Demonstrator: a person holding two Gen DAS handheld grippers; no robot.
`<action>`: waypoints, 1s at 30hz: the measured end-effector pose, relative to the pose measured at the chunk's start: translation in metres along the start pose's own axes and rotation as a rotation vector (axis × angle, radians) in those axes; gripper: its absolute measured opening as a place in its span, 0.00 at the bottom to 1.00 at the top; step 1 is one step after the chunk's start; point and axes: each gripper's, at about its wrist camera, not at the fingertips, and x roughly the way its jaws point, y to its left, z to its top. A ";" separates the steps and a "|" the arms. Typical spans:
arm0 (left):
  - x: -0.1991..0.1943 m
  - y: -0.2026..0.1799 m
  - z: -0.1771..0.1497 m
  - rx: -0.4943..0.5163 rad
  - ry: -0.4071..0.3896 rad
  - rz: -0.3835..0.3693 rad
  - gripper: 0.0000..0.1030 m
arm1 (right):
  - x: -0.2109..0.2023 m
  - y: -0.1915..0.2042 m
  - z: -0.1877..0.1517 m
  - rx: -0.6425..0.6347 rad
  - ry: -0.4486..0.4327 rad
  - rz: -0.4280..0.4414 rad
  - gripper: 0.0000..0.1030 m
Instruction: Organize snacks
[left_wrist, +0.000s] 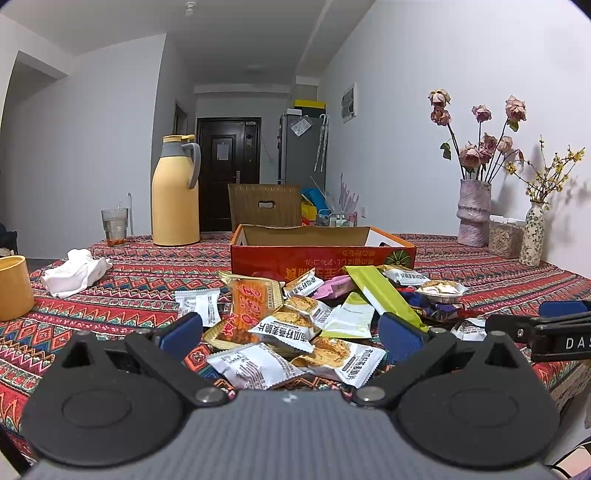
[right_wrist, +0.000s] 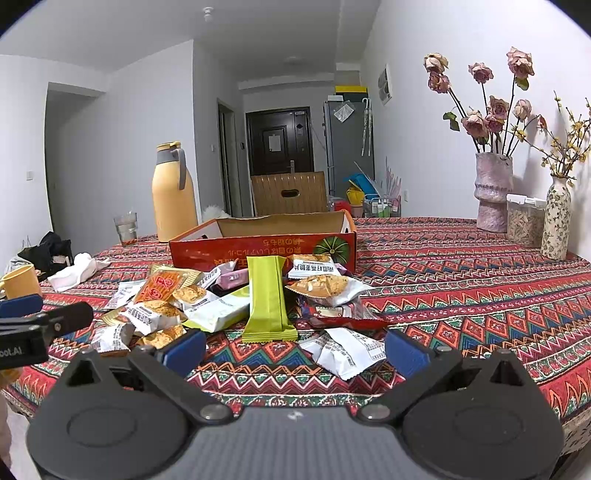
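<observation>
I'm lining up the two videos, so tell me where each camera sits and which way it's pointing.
Left wrist: on the left gripper, low over the table's near edge, facing the snack pile and red box; its open blue fingers show, with the right gripper at the right edge.
Right wrist: on the right gripper, further right, same heading, centred on the green packet; open fingers show, left gripper at the left edge.
Shared: pile, box, yellow jug, rose vase.

Heap of crinkly snack packets (left_wrist: 295, 325) blocks 12 o'clock before the open orange cardboard box (left_wrist: 321, 254); bare patterned tablecloth (right_wrist: 461, 288) at 2 o'clock.
</observation>
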 end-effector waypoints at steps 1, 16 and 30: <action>0.000 0.000 0.000 -0.001 0.001 -0.001 1.00 | 0.000 0.000 0.000 0.000 0.000 0.000 1.00; 0.009 0.004 -0.001 -0.008 0.024 0.001 1.00 | 0.008 -0.006 -0.002 0.002 0.020 -0.018 1.00; 0.027 0.009 0.001 -0.021 0.071 0.022 1.00 | 0.064 -0.027 -0.002 -0.090 0.117 -0.062 0.82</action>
